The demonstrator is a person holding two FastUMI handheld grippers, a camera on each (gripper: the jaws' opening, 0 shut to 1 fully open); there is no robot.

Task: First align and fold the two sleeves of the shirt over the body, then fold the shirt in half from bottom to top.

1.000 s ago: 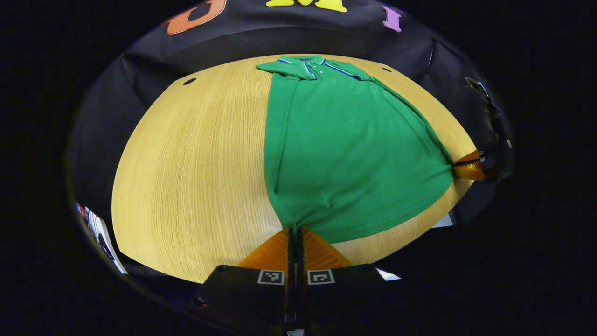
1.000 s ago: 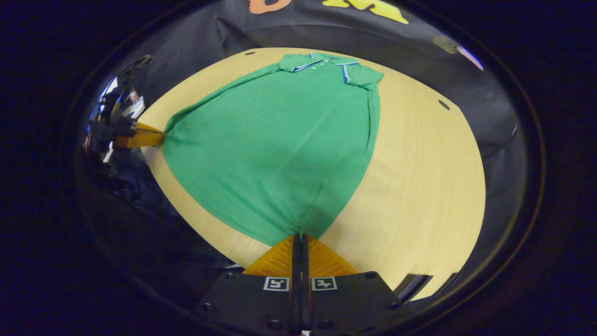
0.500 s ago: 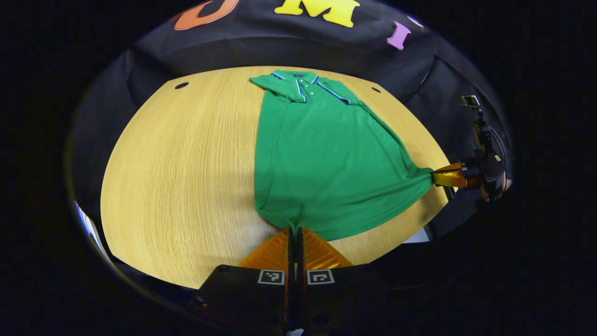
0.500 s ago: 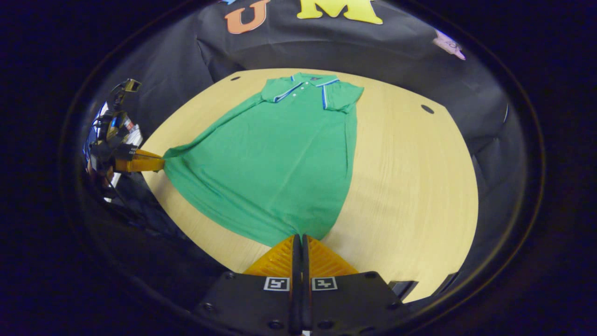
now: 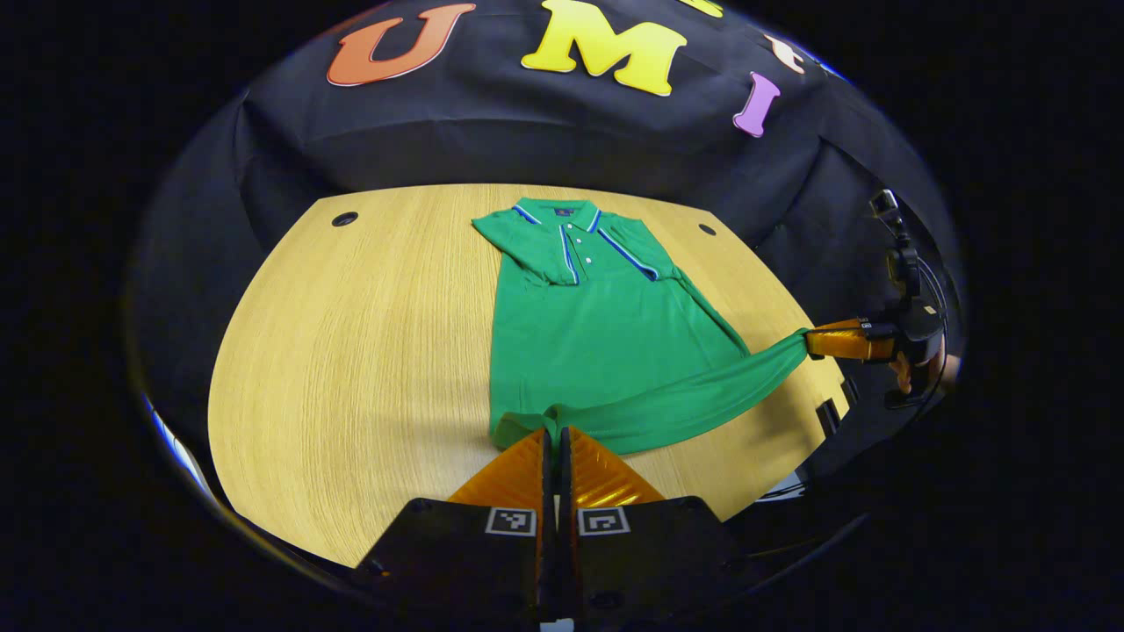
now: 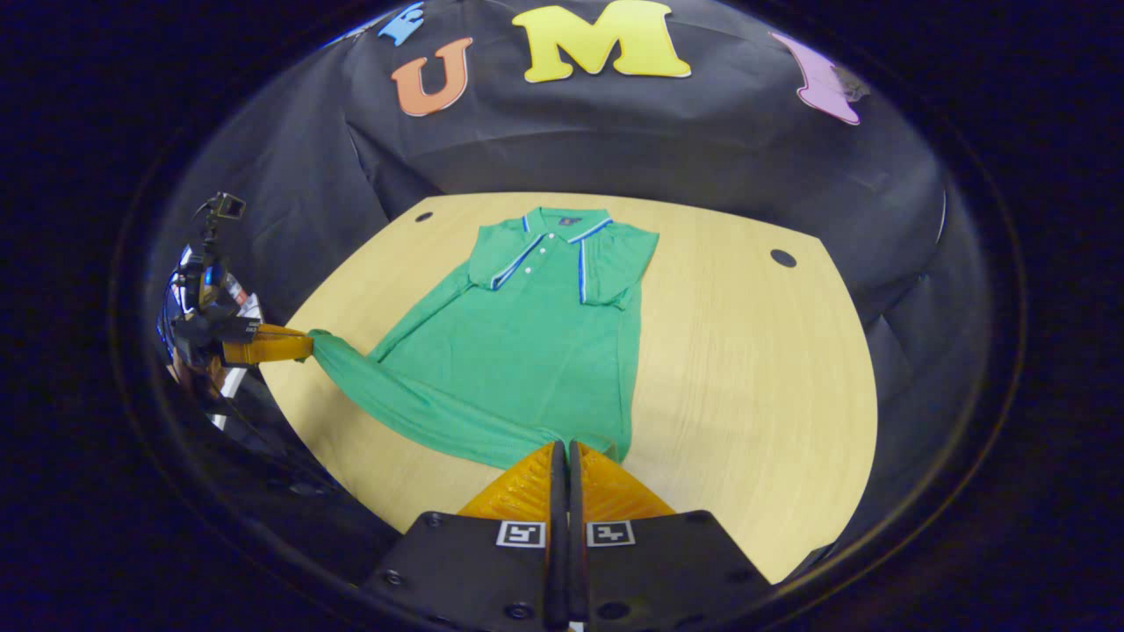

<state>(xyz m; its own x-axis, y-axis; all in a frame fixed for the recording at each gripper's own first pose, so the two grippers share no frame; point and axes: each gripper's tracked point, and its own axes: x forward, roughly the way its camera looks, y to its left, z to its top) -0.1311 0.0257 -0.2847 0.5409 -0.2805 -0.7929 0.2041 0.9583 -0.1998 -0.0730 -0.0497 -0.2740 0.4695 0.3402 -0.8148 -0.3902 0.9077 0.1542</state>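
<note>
A green polo shirt (image 5: 597, 325) lies on the wooden table (image 5: 351, 351), collar (image 5: 562, 213) at the far end, both short sleeves folded in over the chest. My left gripper (image 5: 553, 432) is shut on the near left corner of the bottom hem. My right gripper (image 6: 563, 446) is shut on the other hem corner of the shirt (image 6: 527, 342). The hem hangs stretched between them, lifted off the table. In the left gripper view the right gripper (image 5: 812, 338) is at the far right; in the right gripper view the left gripper (image 6: 306, 345) is at the left.
Two dark round holes (image 5: 344, 219) (image 5: 708, 229) sit near the table's far corners. Black cloth walls the booth behind the table. A hand (image 5: 904, 373) holds the right gripper past the table's right edge. Bare wood stretches to the left of the shirt.
Both grippers have risen and moved toward the collar with the hem corners. The hem has come off the table, and the lower body now curls over itself.
</note>
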